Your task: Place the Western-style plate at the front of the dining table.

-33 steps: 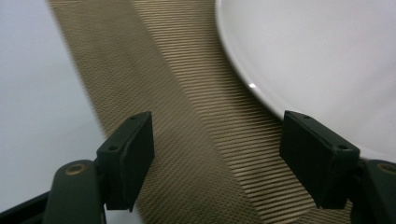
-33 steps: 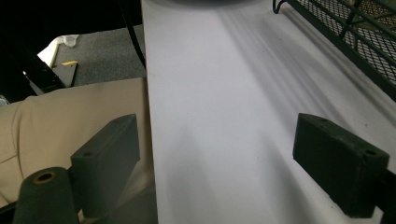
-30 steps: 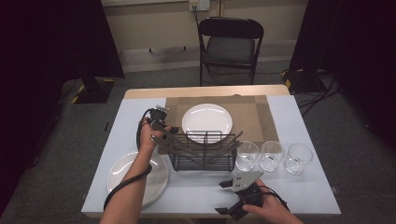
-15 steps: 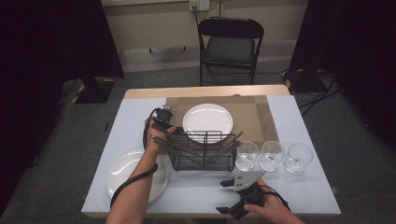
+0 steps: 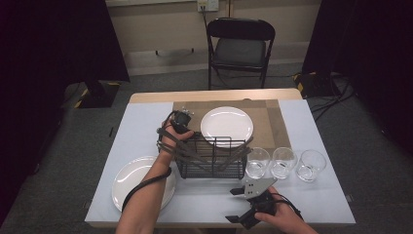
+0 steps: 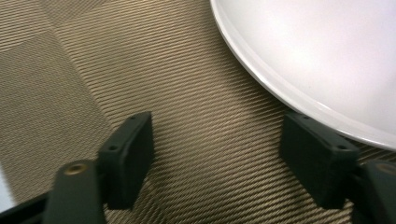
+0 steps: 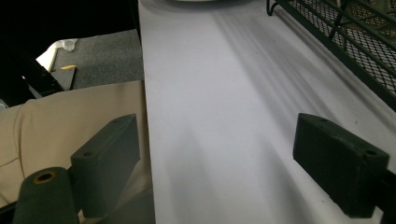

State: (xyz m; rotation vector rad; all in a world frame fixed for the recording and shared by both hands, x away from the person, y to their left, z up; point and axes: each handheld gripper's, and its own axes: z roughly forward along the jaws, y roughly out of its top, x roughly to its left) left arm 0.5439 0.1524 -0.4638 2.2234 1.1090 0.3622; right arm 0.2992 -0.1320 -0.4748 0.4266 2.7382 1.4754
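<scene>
Left gripper poised at the rim of a white plate on the brown placemat.
Jaws spread wide, one just beside the plate's edge, nothing pinched between. Right gripper low over the table near its front edge, jaws likewise spread and empty, wire dish rack close by.

white-covered table — woven mat, wire rack, two plates, three glasses.
</scene>
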